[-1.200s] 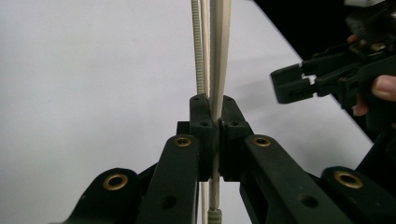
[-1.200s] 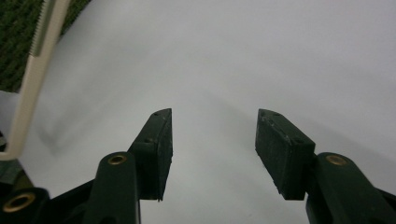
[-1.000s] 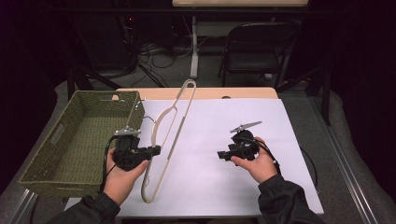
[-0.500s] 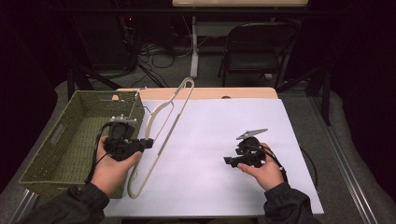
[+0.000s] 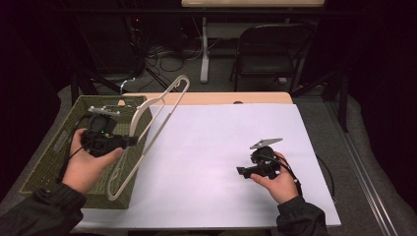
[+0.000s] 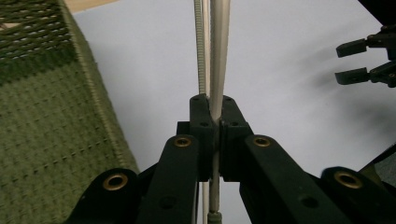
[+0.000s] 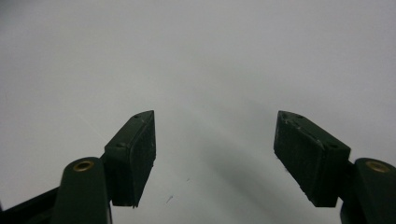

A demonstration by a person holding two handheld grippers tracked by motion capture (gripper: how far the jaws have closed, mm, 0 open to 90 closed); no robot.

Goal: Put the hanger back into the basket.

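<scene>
- Your left gripper (image 5: 129,142), pinching the hanger (image 5: 147,129), has lifted it leftward over the basket (image 5: 54,152); lower it in.
- Your right gripper (image 7: 215,156) has just been opening, spread and empty.

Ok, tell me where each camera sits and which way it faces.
High view: above the person's side, facing forward and down on the table; both forearms show.
Left gripper view: on the left hand-held gripper, looking along jaws clamped on the hanger.
Right gripper view: on the right hand-held gripper, facing white paper between open jaws.
Shared: the hanger, and the basket.
</scene>
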